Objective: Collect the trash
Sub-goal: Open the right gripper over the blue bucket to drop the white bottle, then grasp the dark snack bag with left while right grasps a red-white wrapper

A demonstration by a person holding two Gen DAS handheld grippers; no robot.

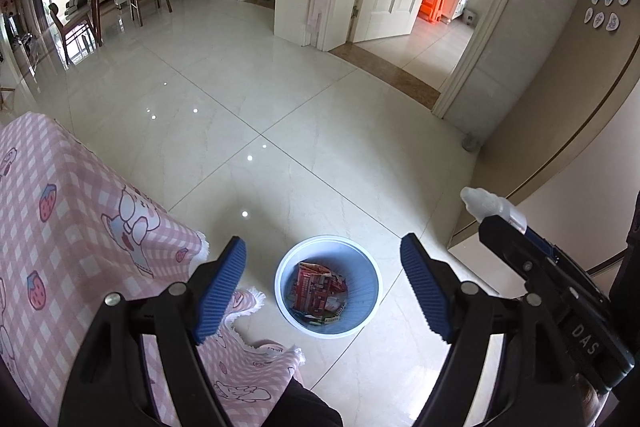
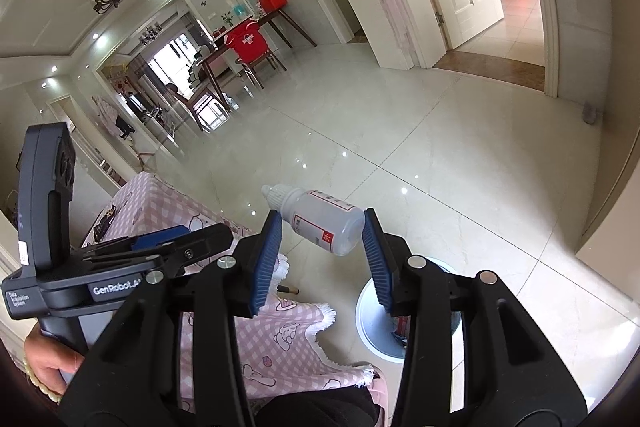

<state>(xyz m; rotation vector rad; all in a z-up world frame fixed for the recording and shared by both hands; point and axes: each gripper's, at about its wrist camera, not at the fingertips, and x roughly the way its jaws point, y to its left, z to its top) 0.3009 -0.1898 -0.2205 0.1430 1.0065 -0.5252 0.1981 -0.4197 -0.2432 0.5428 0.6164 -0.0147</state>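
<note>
bottle clamped crosswise in right tongs, nozzle pointing left, just above and beside bin; left tongs apart, empty, directly over it.

"genrobot.ai" and "data acquisition system" on the left gripper lower left, "das" on the right gripper lower right

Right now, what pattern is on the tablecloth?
Pink-and-white check with strawberries and cartoon animals on the tablecloth, clearest in the left wrist view.
</note>
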